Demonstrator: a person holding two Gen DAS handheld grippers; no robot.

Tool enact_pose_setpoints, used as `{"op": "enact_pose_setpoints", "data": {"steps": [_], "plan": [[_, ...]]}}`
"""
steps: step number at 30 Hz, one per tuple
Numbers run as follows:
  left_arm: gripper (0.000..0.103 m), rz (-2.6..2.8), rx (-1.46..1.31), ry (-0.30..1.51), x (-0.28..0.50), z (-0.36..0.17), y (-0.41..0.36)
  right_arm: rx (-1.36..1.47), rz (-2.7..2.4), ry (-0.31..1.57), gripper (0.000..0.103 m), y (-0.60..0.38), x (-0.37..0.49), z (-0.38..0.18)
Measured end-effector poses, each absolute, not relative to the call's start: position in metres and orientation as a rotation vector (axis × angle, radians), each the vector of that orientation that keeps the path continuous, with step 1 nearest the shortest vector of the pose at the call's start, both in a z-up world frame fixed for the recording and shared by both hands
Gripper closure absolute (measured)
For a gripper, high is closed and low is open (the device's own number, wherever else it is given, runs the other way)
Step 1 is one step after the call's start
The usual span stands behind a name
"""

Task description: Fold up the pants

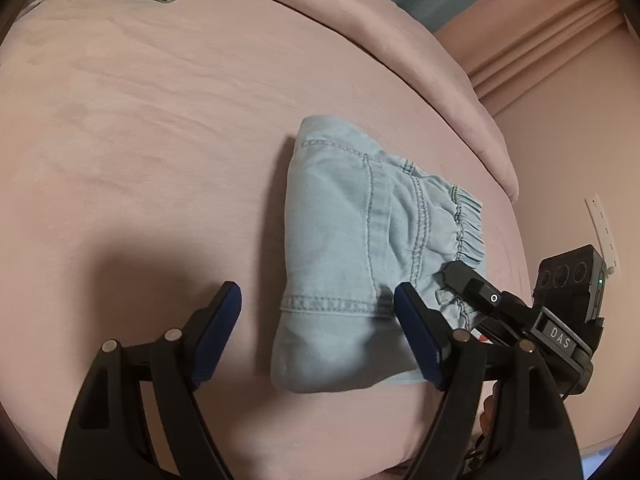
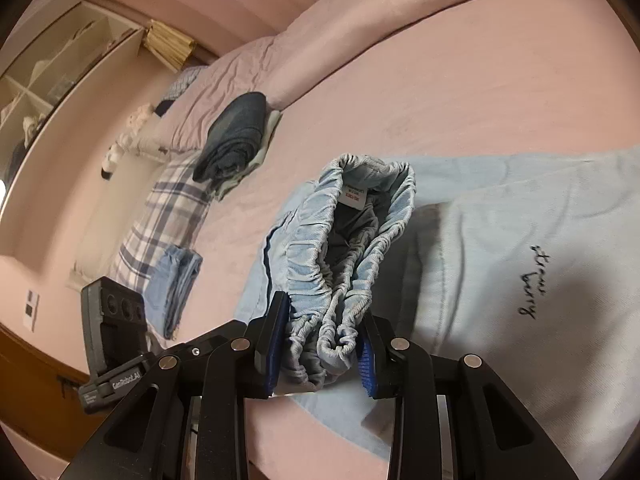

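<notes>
Light blue denim pants [image 1: 356,248] lie folded into a short packet on the pink bed [image 1: 160,160]. Their elastic waistband [image 1: 466,226] is at the right end. My left gripper [image 1: 318,300] is open and empty, its right finger resting on the packet's near edge. My right gripper [image 2: 322,340] is shut on the bunched waistband [image 2: 340,280] and holds it slightly raised; it also shows in the left wrist view [image 1: 476,284]. A white label [image 2: 354,194] shows inside the waistband.
A folded dark garment [image 2: 236,136] lies on a pale one toward the bed's far side. A plaid cloth [image 2: 168,216] and a folded blue garment [image 2: 176,284] lie at the left edge. A light blue shirt with script lettering [image 2: 532,280] lies under the pants.
</notes>
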State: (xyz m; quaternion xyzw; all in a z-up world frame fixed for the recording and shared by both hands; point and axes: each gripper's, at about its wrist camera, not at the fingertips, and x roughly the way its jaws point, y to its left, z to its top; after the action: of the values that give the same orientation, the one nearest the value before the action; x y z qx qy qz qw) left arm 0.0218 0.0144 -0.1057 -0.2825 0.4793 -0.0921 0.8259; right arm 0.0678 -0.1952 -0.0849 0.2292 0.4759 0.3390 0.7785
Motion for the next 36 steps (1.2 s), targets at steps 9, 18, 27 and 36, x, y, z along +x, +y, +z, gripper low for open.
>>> {"op": "enact_pose_setpoints", "data": {"steps": [9,18,27,36], "plan": [[0.024,-0.225,-0.578,1.034,0.030,-0.104,0.005,0.561,0.686,1.001,0.070,-0.227,0.063,-0.082],[0.024,-0.243,-0.531,1.043,0.034,-0.102,-0.009,0.601,0.642,0.970,0.070,-0.245,0.057,-0.077],[0.024,-0.261,-0.498,1.036,0.039,-0.098,-0.020,0.643,0.600,0.942,0.070,-0.263,0.056,-0.075],[0.024,-0.280,-0.461,1.025,0.045,-0.091,-0.022,0.651,0.568,0.897,0.070,-0.269,0.050,-0.068]]}}
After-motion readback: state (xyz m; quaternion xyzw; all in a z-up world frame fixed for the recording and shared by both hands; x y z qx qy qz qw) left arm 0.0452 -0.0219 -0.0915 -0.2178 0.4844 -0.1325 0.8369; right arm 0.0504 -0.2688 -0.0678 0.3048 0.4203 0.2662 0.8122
